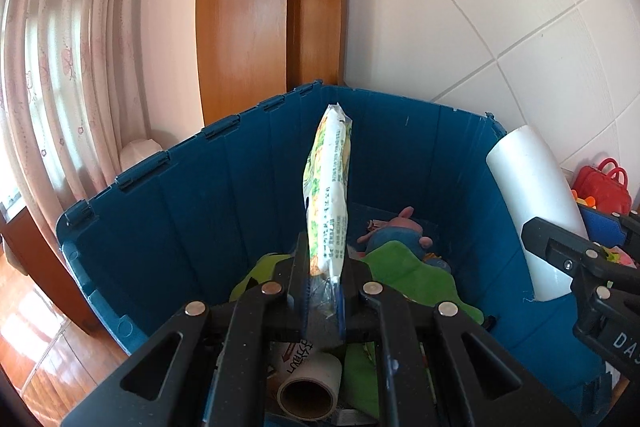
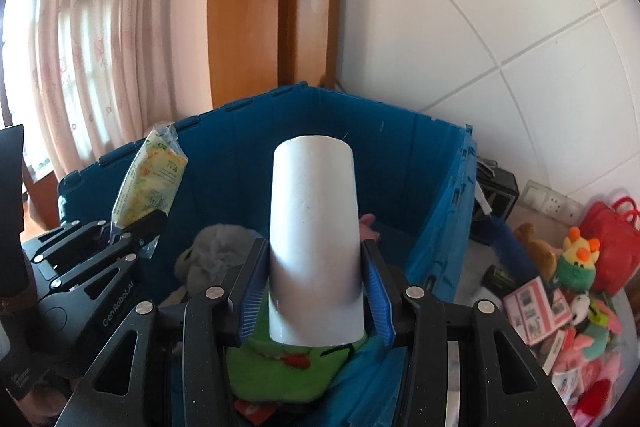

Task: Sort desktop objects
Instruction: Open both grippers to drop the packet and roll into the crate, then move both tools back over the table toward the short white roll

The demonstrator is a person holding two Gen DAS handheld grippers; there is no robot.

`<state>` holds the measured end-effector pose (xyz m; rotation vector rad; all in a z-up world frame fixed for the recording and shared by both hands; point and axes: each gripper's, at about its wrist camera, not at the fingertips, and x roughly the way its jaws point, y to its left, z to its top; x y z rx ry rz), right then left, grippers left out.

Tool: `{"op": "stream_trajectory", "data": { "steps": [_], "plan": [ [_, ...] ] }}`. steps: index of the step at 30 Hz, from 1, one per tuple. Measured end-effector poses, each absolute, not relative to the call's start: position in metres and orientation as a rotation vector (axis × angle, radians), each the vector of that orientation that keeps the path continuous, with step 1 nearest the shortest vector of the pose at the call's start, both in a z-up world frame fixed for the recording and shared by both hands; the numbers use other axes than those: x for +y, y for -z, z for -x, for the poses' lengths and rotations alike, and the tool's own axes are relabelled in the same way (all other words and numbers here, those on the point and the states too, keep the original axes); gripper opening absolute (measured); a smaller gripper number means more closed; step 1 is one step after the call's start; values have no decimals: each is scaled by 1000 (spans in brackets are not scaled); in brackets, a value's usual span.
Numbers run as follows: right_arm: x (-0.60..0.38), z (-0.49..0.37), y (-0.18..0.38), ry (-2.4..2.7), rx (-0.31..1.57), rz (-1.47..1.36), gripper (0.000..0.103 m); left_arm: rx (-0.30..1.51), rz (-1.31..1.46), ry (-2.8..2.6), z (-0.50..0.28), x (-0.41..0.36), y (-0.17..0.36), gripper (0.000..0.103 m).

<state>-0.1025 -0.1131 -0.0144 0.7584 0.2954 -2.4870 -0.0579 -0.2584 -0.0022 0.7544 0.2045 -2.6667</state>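
Above the blue bin [image 1: 208, 211], two hand-held grippers are hovering side by side. Left gripper [image 1: 322, 285] is pinching the clear end of a flat yellow-and-white packet [image 1: 330, 195], its jaws closed tight on it; the packet is standing up on edge over the bin. Right gripper [image 2: 316, 291] is gripping a white roll [image 2: 312, 235], its jaws partly open and pressing on both sides of the roll, which is pointing toward the bin's far wall. Inside the bin are lying a green plush [image 1: 404, 267], a pink-and-blue plush [image 1: 394, 233] and a cardboard tube [image 1: 310, 391]. Right of the bin, on the worktop [image 2: 480, 255], toys and a red bag [image 2: 612, 239] are sitting in a heap.
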Motion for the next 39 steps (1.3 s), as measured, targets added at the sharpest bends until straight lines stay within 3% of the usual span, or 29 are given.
{"op": "stream_trajectory", "data": {
  "steps": [9,15,18,20,22,29,39],
  "plan": [
    [-122,100,14,2499,343,-754,45,200,-776,2690,52,-244,2,10],
    [-122,99,13,2497,345,-750,47,236,-833,2656,55,-255,9,20],
    [-124,96,12,2512,367,-734,50,244,-829,2645,54,-256,9,32],
    [-124,95,11,2511,361,-728,63,247,-819,2647,51,-256,7,54],
    [-122,92,9,2514,345,-714,74,243,-794,2644,46,-257,5,60],
    [-111,74,3,2519,311,-672,102,243,-751,2645,23,-254,-9,60],
    [-63,36,-3,2542,296,-661,103,239,-691,2684,-20,-218,-7,61]
  ]
}}
